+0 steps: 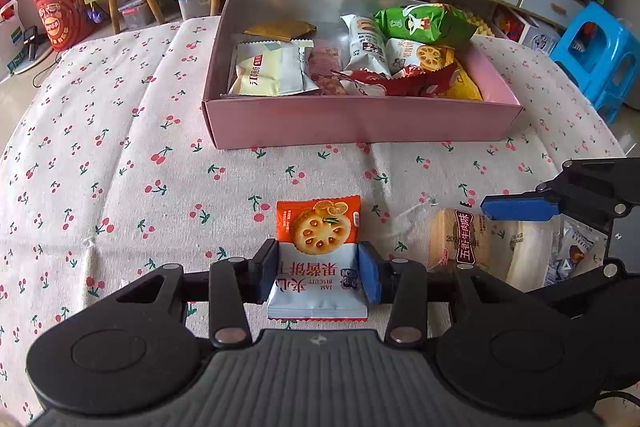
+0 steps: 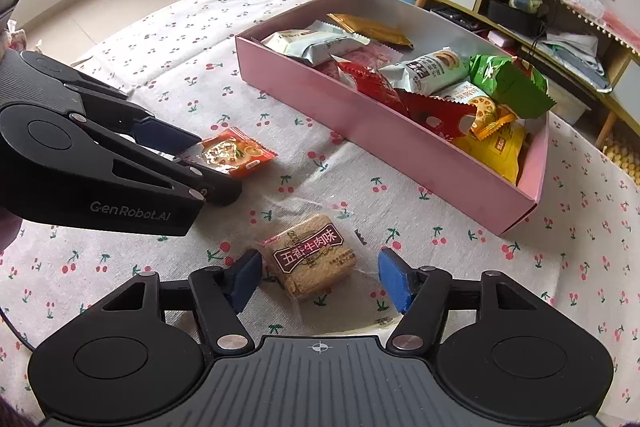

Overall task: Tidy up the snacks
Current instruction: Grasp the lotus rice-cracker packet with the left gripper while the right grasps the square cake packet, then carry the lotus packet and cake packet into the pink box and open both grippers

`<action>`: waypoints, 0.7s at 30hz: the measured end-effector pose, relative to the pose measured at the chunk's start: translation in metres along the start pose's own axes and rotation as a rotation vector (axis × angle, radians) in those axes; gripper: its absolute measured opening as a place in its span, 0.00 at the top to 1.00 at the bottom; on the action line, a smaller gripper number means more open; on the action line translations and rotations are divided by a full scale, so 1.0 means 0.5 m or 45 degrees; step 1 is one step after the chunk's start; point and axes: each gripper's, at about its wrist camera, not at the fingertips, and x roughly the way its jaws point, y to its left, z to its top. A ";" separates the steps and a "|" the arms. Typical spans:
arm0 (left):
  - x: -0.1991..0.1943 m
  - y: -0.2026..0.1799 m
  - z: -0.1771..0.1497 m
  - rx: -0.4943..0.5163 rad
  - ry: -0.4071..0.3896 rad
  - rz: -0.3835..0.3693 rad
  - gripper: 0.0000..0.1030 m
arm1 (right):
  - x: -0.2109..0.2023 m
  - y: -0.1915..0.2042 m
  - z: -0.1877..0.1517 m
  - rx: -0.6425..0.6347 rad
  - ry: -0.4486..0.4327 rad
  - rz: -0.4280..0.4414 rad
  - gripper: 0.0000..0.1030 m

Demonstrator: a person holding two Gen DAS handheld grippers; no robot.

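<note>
A: Cloth [image 1: 120, 163]? Matt woven cotton look, cherry print, creased. Box [image 1: 360, 123]?

B: Matt pink card outside, shiny silver lining inside. Jam packet [image 1: 318, 227] is glossy plastic film, crimped edges.

A: Beef biscuit [image 2: 310, 259] sits in clear glossy wrap, biscuit itself rough and grainy. Left gripper [image 1: 319, 273]?

B: Matt black plastic, ribbed grey body, bright metal rivets. Pads [image 1: 370, 277] blue, fine rough texture.

A: Right gripper [image 2: 320, 279] same build. Stool [image 1: 600, 55] smooth glossy blue plastic.

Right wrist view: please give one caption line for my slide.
Right gripper straddles a tan biscuit pack, jaws not yet touching; left gripper grips an orange packet beside the pink box.
</note>
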 end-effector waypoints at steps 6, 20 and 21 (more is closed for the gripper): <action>-0.005 0.005 0.004 -0.012 0.000 -0.013 0.63 | -0.012 -0.002 0.008 0.027 -0.020 0.004 0.54; -0.015 0.019 0.015 -0.039 -0.014 -0.032 0.64 | -0.036 0.000 0.020 0.043 -0.059 0.027 0.56; -0.016 0.019 0.016 -0.040 -0.015 -0.035 0.64 | -0.037 0.001 0.021 0.042 -0.061 0.029 0.56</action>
